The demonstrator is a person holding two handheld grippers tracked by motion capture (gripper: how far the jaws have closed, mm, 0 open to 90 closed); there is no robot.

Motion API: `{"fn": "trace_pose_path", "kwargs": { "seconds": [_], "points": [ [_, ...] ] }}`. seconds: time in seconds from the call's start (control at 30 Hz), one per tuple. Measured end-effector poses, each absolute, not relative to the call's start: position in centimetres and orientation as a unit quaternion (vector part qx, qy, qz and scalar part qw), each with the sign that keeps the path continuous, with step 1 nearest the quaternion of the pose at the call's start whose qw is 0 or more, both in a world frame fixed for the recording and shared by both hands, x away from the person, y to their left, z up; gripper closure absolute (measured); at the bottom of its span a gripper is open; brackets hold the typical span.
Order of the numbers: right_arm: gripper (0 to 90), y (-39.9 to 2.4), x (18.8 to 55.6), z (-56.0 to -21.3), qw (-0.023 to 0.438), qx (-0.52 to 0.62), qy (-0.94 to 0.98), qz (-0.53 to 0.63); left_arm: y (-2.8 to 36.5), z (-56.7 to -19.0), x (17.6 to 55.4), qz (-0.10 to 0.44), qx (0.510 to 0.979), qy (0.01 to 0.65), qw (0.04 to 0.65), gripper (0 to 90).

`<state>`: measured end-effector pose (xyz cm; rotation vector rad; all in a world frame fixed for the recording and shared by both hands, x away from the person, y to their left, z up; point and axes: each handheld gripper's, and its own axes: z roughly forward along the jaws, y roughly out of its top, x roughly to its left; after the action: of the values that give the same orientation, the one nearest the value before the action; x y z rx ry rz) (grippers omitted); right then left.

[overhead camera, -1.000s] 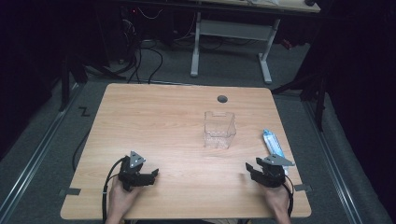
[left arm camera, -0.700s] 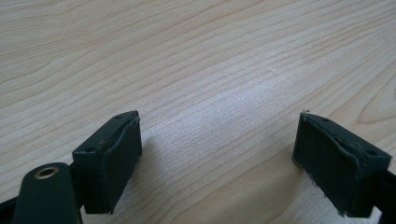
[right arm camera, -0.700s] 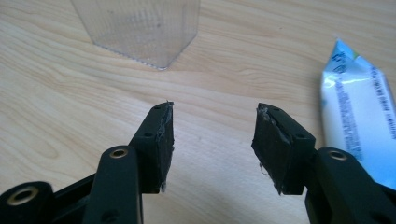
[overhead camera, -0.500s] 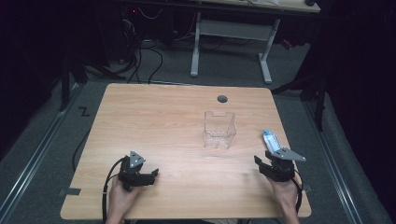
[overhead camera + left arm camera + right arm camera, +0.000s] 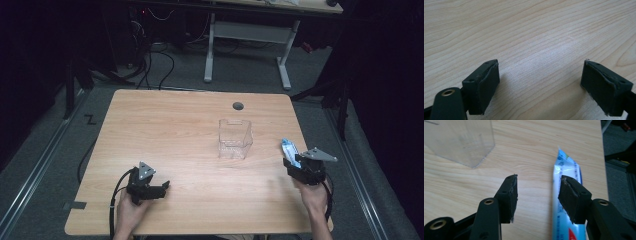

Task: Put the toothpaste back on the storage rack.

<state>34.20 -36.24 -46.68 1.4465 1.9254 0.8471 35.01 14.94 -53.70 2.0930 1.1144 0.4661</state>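
Observation:
A white and blue tube [image 5: 289, 149] lies flat near the table's right edge, and it runs lengthwise up the right gripper view [image 5: 567, 167]. My right gripper [image 5: 292, 164] [image 5: 538, 180] is open just behind its near end; the right jaw sits over the tube and the left jaw over bare wood beside it. A clear plastic box [image 5: 235, 138] [image 5: 459, 140] stands upright left of the tube. My left gripper [image 5: 161, 188] [image 5: 540, 65] rests low near the front left, open, with bare wood between its jaws.
The wooden table [image 5: 165, 130] has a round cable hole [image 5: 238, 106] at the back. Its right edge [image 5: 602, 157] drops to the grey floor close to the tube. A white desk frame [image 5: 247, 35] stands beyond the table.
My right gripper has moved right and forward, up to the tube's near end. The left gripper, box and tube have stayed where they were.

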Motion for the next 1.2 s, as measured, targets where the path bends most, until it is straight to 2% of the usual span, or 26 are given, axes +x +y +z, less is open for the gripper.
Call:
{"fn": "trace_pose_path", "kwargs": {
  "seconds": [0.03,0.07,0.13,0.3,0.7,0.97,1.2],
  "points": [
    [55.0,-36.7,34.7,-46.6,0.285,0.545,0.725,0.309,14.9,-53.7,35.0,0.180,0.810,0.431,0.355,15.6],
    [55.0,-36.7,34.7,-46.6,0.285,0.545,0.725,0.309,14.9,-53.7,35.0,0.180,0.810,0.431,0.355,15.8],
    [60.5,-37.2,35.4,-46.6,0.284,0.552,0.723,0.304,15.0,-53.7,35.0,0.180,0.809,0.432,0.355,16.0],
    [62.1,-37.8,36.5,-46.8,0.278,0.565,0.723,0.284,15.0,-53.7,35.0,0.181,0.808,0.433,0.357,16.3],
    [48.2,-38.4,39.5,-47.6,0.261,0.592,0.732,0.214,15.0,-53.7,35.0,0.181,0.808,0.432,0.356,16.3],
    [43.8,-38.9,40.9,-48.7,0.237,0.608,0.733,0.193,14.9,-53.7,35.0,0.181,0.808,0.434,0.355,16.4],
    [43.9,-38.8,41.5,-49.1,0.215,0.614,0.734,0.196,14.9,-53.7,35.0,0.181,0.808,0.433,0.355,16.4]
  ]
}}
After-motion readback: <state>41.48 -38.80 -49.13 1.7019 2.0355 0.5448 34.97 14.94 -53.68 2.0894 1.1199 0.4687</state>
